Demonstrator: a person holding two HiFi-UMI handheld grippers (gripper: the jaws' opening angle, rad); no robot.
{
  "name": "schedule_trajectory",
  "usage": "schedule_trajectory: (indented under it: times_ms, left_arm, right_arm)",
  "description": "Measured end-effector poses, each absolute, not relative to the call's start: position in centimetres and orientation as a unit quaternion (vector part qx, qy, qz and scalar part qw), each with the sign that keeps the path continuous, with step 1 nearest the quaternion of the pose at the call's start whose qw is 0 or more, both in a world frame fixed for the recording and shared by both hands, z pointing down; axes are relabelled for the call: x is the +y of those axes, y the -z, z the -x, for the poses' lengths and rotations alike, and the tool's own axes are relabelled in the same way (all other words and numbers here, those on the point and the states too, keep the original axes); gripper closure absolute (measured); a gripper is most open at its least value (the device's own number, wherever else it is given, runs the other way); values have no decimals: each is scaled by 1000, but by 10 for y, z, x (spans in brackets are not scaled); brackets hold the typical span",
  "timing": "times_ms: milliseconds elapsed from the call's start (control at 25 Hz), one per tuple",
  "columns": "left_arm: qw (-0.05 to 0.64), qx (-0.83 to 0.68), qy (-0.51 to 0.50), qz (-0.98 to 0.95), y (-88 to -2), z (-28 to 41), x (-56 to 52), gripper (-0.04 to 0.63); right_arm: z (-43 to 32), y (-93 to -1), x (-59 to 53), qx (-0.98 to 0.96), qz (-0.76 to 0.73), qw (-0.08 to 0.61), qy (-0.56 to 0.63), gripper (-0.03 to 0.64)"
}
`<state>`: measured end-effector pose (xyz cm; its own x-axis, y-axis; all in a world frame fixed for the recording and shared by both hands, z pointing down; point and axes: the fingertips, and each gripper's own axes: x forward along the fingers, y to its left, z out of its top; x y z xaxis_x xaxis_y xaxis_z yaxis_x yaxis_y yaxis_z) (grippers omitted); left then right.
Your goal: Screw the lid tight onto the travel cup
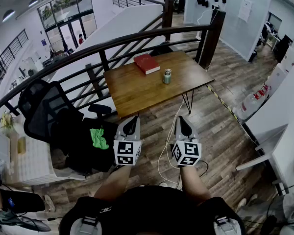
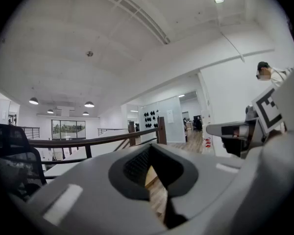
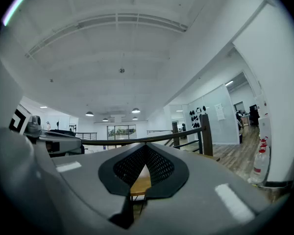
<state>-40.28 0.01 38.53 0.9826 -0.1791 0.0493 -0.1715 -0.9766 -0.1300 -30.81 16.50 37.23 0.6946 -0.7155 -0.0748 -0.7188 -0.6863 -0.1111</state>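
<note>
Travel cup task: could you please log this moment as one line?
left gripper: shut, empty | right gripper: shut, empty | travel cup: upright on table, untouched | red book: on table, apart from cup

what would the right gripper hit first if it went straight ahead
Probably the near edge of the wooden table; the right gripper has only open air before it. Height is unclear, so it might pass above.

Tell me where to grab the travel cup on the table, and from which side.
Probably take the travel cup round the middle of its wall, coming in level from the near edge of the table. It stands upright and alone, with the red book behind and left of it, so that side is free. The right claw is shut, so open it first.
</note>
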Motion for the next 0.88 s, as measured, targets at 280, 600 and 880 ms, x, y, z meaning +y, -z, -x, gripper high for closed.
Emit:
schedule_trajectory:
  times_ms: [280,600,880]
  left_arm:
    - [59,83,35,994,-386,402,13,545]
    - [57,80,34,995,-385,390,31,545]
    - [59,84,30,994,-385,363,49,545]
  right_arm:
    - [308,-372,177,393,915,85,-13,615]
    - [296,-372,193,396,914,88,-11,615]
    - [270,-368,207,414,906,87,-24,615]
